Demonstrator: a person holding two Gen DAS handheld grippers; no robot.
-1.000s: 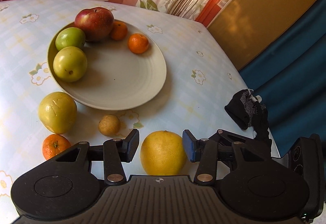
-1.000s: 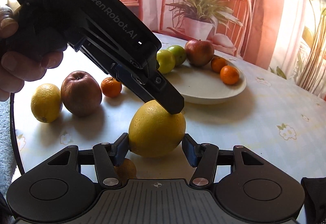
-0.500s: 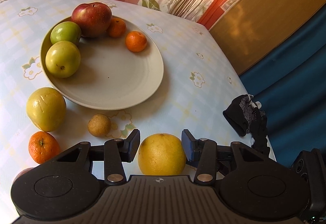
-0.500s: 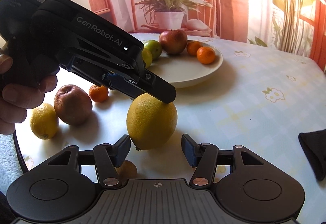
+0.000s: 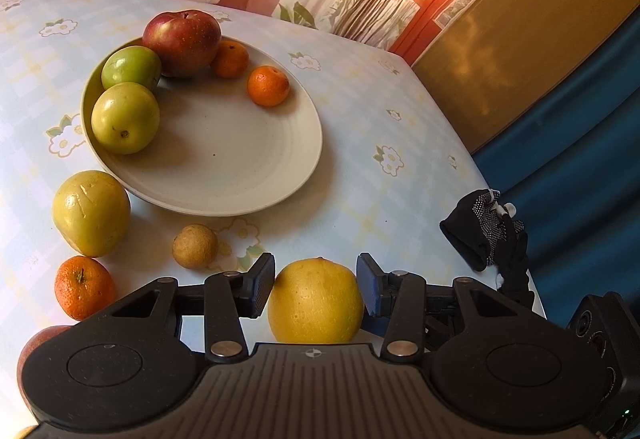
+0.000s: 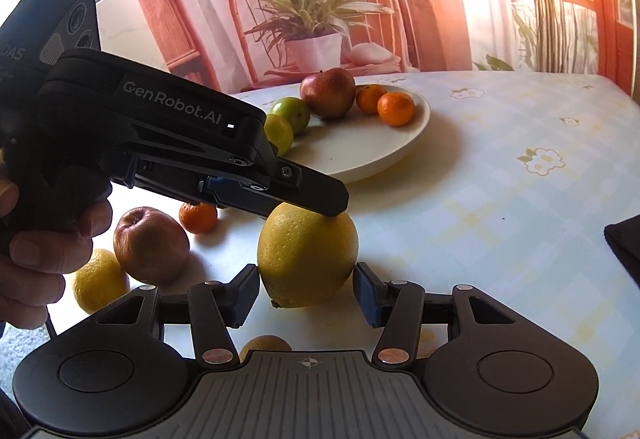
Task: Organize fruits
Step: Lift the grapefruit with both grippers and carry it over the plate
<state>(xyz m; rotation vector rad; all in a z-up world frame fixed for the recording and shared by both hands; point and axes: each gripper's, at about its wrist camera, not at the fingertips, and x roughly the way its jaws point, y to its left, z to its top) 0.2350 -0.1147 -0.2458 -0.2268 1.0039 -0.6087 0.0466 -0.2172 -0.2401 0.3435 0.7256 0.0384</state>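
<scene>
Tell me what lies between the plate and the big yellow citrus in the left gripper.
In the left wrist view, only bare flowered tablecloth lies between the plate and the yellow citrus. A small brown fruit sits off to the left of that stretch.

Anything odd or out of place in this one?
Yes: both grippers are at one lemon. The left gripper clamps it, and the right gripper straddles it too; whether its pads press is unclear. A black glove also lies at the edge of the table, apart from the fruit.
</scene>
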